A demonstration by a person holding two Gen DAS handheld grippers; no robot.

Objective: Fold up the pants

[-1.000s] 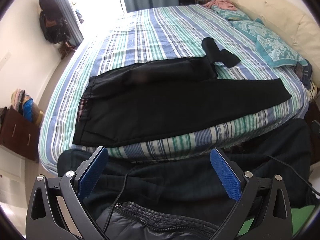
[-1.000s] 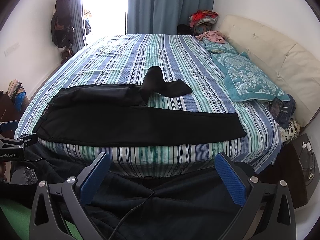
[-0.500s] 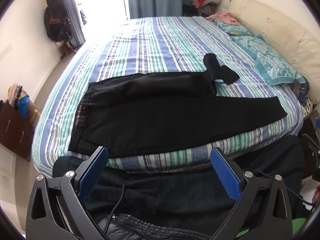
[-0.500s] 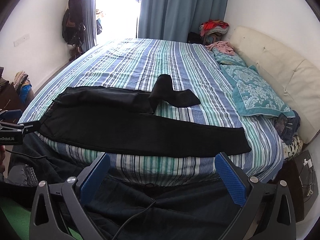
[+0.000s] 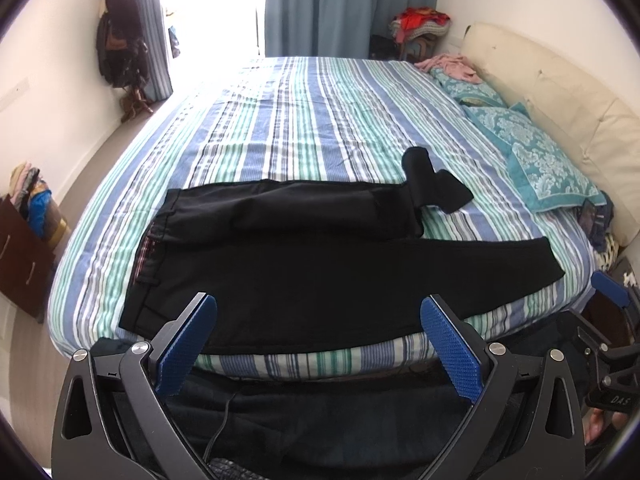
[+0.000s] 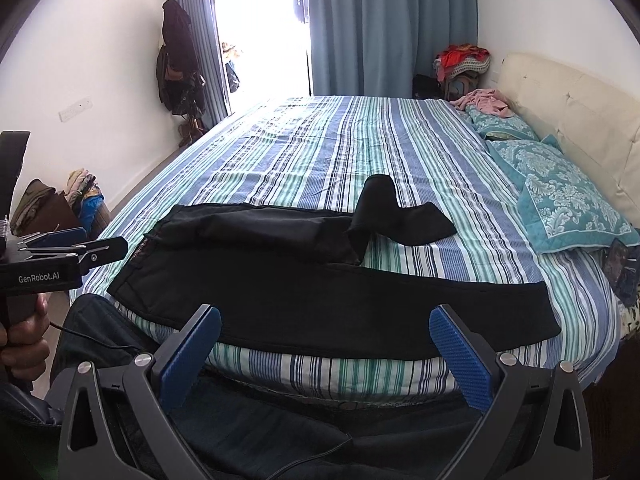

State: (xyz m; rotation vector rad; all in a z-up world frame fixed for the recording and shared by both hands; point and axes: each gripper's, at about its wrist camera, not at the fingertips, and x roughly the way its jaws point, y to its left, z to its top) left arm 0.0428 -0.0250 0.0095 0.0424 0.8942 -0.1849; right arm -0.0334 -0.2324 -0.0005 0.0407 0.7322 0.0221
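Black pants (image 5: 320, 264) (image 6: 320, 296) lie across the near edge of a striped bed (image 5: 320, 120) (image 6: 340, 152), waistband to the left. The near leg lies flat and straight to the right. The far leg is bunched, its cuff end twisted up (image 5: 432, 188) (image 6: 400, 212). My left gripper (image 5: 318, 344) is open with nothing between its blue pads, held back from the bed edge near the waist half. My right gripper (image 6: 324, 350) is open too, short of the near leg. The left gripper also shows at the left edge of the right wrist view (image 6: 60, 256), held by a hand.
Teal patterned pillows (image 6: 568, 196) and a cream headboard (image 6: 580, 120) are on the right. Blue curtains (image 6: 380, 28) and a bright doorway are at the back. Hanging coats (image 6: 176, 60) and a clothes pile (image 6: 60, 204) stand at the left wall. Dark clothing (image 5: 320, 412) lies below the grippers.
Both grippers have risen and tilted up, so more of the room and far wall shows. The pants have not moved. Both grippers stay open.
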